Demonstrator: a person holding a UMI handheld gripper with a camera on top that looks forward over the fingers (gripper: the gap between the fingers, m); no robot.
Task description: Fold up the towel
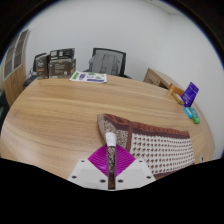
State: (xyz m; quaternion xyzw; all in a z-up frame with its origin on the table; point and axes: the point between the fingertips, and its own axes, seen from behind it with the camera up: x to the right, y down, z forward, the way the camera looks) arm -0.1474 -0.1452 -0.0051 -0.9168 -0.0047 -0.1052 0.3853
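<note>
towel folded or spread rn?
Partly folded: patterned brown-and-white cloth towel lies doubled on the wooden table, gripper jaws shut on its lifted corner.

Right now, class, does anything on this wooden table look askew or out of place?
Yes. The patterned brown-and-white towel lies unevenly on the round wooden table, one corner lifted and bunched where the gripper fingers are shut on it. Nothing looks spilled or damaged.
</note>
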